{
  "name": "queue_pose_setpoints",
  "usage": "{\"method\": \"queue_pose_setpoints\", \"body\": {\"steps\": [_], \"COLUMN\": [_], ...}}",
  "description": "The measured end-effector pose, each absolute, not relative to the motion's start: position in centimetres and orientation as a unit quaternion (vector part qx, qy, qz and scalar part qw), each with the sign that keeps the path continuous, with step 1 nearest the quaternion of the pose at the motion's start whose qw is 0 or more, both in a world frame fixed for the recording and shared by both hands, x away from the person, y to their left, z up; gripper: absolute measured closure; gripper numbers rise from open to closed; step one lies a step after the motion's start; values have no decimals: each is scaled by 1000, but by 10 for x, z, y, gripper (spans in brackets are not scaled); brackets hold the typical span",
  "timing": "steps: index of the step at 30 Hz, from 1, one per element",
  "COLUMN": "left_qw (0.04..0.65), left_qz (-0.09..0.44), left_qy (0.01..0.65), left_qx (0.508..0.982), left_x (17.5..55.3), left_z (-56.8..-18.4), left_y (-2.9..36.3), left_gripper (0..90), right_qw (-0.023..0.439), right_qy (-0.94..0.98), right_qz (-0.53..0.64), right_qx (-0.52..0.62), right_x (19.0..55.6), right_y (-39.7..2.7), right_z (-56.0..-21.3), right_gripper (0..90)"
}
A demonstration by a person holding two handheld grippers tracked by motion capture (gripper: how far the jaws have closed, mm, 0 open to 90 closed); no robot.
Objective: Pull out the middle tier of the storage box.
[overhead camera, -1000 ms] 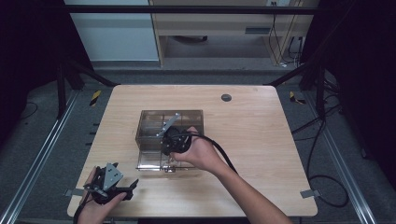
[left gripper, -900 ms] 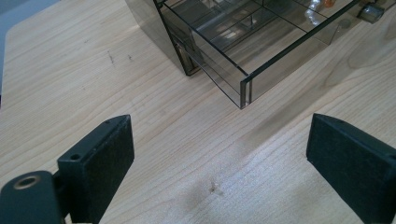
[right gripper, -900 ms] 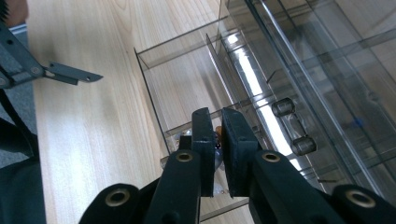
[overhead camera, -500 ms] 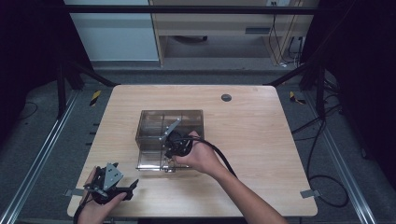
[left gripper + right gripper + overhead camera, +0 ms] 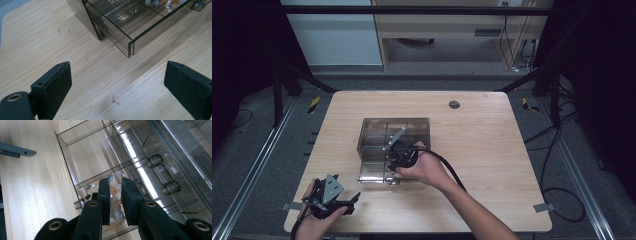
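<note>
The smoked acrylic drawer box (image 5: 394, 145) sits near the middle of the table (image 5: 492, 150), and everything here turns on it. Its bottom drawer (image 5: 82, 173) is pulled out toward the person, probably to give access from above. In the drawer's near compartment lies a beaded bracelet (image 5: 115, 195), a string of pale blue-grey and amber beads on fine wire. It runs lengthwise along the compartment, its long axis roughly in line with the jaws above it.

The right gripper (image 5: 115, 202) points down into that compartment. Its jaws have just been opening and stand a narrow gap apart, with beads showing between them; I cannot tell whether the pads press on any. I'd say it is letting go.

The left gripper (image 5: 117, 85) rests on the table off the box's near left corner, jaws spread wide over bare wood, seemingly parked clear of the work.
</note>
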State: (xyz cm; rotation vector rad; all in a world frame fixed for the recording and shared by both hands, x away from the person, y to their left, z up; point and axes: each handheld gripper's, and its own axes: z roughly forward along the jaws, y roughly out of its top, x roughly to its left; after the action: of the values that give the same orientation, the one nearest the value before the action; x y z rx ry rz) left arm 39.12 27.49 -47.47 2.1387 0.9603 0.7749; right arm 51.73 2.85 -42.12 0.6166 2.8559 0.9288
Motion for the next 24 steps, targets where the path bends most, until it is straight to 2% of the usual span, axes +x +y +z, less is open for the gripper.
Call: {"method": "queue_pose_setpoints", "body": {"steps": [10,18,24], "left_qw": [324,320,322], "left_qz": [303,306,304], "left_qy": [370,383,400], "left_qx": [817,811,802], "left_x": [392,392,395], "left_z": [-475,-475,-474], "left_y": [276,277,280], "left_gripper": [81,82,90], "right_qw": [55,72,88], "right_qy": [925,912,900], "right_qz": [319,341,360], "right_qx": [199,217,231], "right_x": [506,492,481], "right_y": [18,1,-15], "right_z": [-406,-397,-395], "right_gripper": [812,898,900]}}
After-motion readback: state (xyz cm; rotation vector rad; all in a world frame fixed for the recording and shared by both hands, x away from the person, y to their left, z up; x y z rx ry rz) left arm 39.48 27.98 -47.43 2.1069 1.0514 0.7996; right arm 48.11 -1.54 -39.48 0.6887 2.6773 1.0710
